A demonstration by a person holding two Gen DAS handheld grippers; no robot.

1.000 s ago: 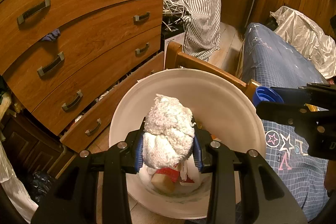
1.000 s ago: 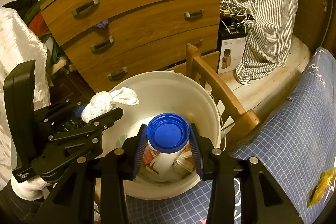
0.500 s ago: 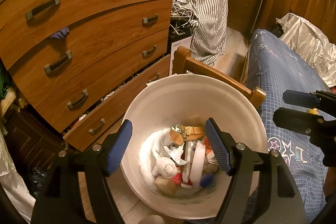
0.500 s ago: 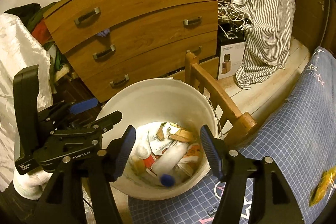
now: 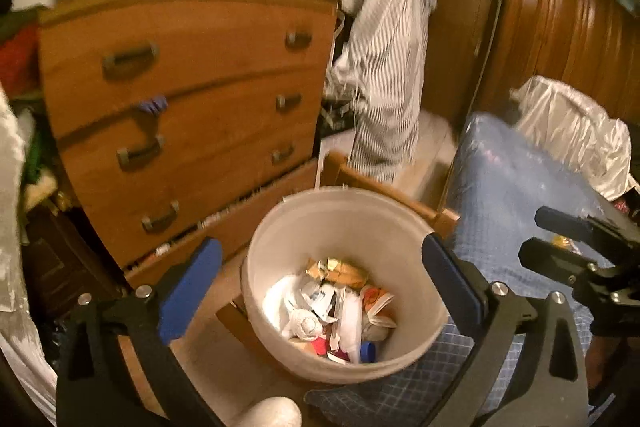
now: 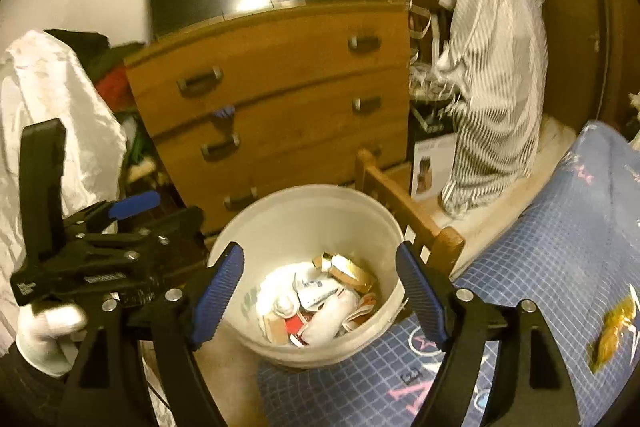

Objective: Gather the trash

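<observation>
A white bucket (image 5: 340, 195) (image 6: 304, 193) stands on the floor between the dresser and the bed, with several pieces of trash in it. A crumpled white tissue wad (image 5: 304, 323) (image 6: 284, 305) and a white bottle (image 6: 332, 315) with a blue cap (image 5: 366, 349) lie on the pile. My left gripper (image 5: 320, 247) hovers above and behind the bucket. Its jaws are opening wide, with nothing between them. My right gripper (image 6: 320, 255) does the same beside it, jaws opening and bare. Each gripper appears in the other's view: the right gripper (image 5: 548, 239), the left gripper (image 6: 160, 213).
A wooden dresser (image 5: 192, 115) stands behind the bucket with its bottom drawer pulled out. The wooden bed frame (image 6: 404, 203) touches the bucket's right side. A blue checked bedspread (image 6: 560, 247) carries a yellow wrapper (image 6: 612, 327). A striped shirt (image 5: 384, 67) hangs farther back. A white-gloved hand (image 6: 48, 331) holds the left gripper.
Both grippers opened. The tissue wad and the blue-capped bottle dropped into the bucket. Both grippers then drew back and up, so the bucket looks smaller.
</observation>
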